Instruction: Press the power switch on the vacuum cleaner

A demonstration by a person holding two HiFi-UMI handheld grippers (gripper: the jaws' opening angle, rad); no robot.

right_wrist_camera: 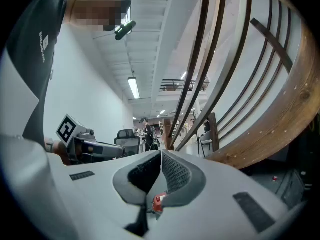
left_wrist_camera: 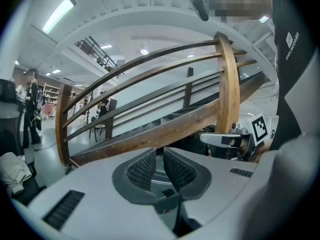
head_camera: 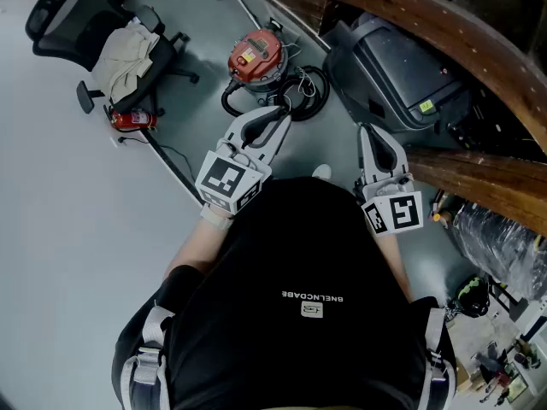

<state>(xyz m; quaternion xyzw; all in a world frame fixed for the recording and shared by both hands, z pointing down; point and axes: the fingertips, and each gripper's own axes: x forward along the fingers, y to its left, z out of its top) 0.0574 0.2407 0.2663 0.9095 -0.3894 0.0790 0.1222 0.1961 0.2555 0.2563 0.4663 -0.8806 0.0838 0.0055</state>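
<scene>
The red-topped canister vacuum cleaner sits on the grey floor ahead of the person, with its black hose coiled round its near side. Neither pair of jaws touches it. The left gripper is the closer one, its tips pointing toward the hose coil from the near side, short of the canister. The right gripper is held off to the right, well apart from the vacuum and nearer the dark rounded bin under the stairs.

In the left gripper view, the left gripper has its ribbed pads nearly together, with only a thin slit between them and nothing in it. In the right gripper view, the right gripper has its tips meeting, closed on nothing.

Both grippers are held out low in front of the person's black shirt, side by side, forearms bent forward, marker cubes facing up. Both are tilted upward, so their cameras take in the curved wooden stair railing and the ceiling and do not show the vacuum. Each gripper view catches the other gripper off to one side.

To the left stand a black office chair with a beige cloth draped over it, and a small red fire extinguisher lying on the floor beside it.
</scene>
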